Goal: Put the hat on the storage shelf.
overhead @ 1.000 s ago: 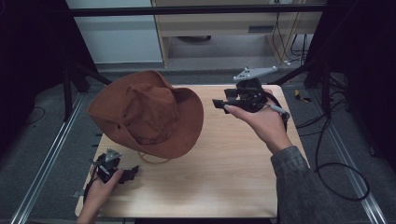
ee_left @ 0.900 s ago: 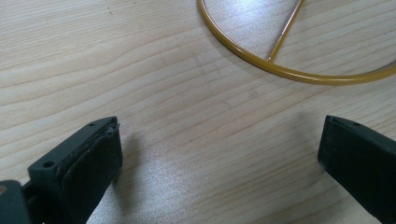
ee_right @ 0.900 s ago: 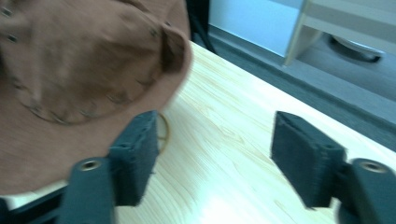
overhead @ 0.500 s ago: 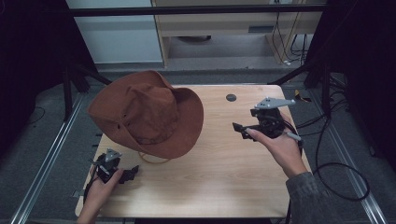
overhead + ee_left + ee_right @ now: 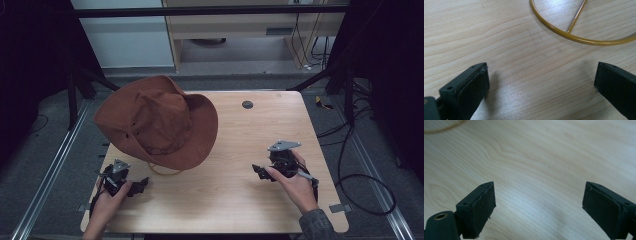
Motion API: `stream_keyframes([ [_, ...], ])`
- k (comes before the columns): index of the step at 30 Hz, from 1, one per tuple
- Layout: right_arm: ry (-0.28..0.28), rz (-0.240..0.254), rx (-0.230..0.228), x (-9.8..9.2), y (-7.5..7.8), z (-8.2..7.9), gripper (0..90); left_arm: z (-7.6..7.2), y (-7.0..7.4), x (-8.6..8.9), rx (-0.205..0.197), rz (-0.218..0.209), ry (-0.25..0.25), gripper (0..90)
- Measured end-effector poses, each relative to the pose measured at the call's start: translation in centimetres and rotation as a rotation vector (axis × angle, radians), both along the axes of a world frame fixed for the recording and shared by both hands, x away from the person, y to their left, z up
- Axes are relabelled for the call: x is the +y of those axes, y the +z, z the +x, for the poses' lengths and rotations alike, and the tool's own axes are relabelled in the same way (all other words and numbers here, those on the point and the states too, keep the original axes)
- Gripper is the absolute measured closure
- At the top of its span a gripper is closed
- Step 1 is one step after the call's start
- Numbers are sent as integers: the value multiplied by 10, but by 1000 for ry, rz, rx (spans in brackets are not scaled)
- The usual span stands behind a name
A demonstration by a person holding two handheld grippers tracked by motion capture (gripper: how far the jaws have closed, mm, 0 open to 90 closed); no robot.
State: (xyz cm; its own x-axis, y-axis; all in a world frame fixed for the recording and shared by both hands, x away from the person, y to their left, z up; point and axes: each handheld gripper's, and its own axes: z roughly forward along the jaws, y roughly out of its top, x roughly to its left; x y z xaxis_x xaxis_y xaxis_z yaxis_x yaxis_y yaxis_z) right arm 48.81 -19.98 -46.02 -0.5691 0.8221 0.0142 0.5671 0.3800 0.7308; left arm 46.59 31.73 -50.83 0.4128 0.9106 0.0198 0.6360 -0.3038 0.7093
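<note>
A pale wood-grain rectangular table (image 5: pixel 225 200) carries a broad-brimmed brown suede hat (image 5: pixel 157 120) on its left far half; no brand, label or legible writing can be made out on the hat, the table or either tool. The hat rests crown up, its brim reaching the table's left and far edges, and a thin yellow cord loop (image 5: pixel 162 171) emerges from beneath the near brim and lies flat on the wood. A small dark round grommet (image 5: pixel 247 104) sits in the tabletop near the far edge, just right of the hat. The left gripper (image 5: pixel 137 185), held in the person's left hand (image 5: pixel 107 200) at the near left corner, lies low over the table and points rightward; in the left gripper view its two black jaws stand wide apart and released, with bare wood between them and the yellow cord loop (image 5: pixel 574 37) curving just ahead of them. The right gripper (image 5: pixel 259 171), held in the person's right hand (image 5: pixel 295 185) at the near right side, points leftward toward the table's middle, a grey three-cornered plate (image 5: pixel 284 145) on top; in the right gripper view its jaws are likewise spread and hold nothing, above bare wood. The two grippers are well apart, and the open tabletop between them, near of the hat, is unobstructed up to the near edge.
</note>
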Motion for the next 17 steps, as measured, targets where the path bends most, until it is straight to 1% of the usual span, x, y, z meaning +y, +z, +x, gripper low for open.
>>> stream_keyframes([
  [1,-13,-4,18,1,-12,0,119,0,0,0,0,0,0,0],
  [2,-13,-4,18,1,-12,0,119,0,0,0,0,0,0,0],
  [4,-30,-11,30,2,-21,0,123,0,0,0,0,0,0,0],
  [5,-26,-17,32,2,-24,1,123,0,0,0,0,0,0,0],
  [6,-40,-33,40,3,-31,1,126,0,0,0,0,0,0,0],
  [7,-40,-33,40,3,-31,1,126,0,0,0,0,0,0,0],
  [9,-50,-38,50,3,-37,2,128,0,0,0,-1,2,-1,0],
  [10,-54,-46,47,3,-40,2,131,0,0,0,-1,1,0,0],
  [11,-62,-49,35,4,-45,1,111,0,0,0,0,1,0,0],
  [15,-69,-40,25,4,-46,0,108,0,0,0,-1,2,0,0],
  [17,-77,-25,5,3,-49,-2,98,0,0,0,0,1,1,0],
])
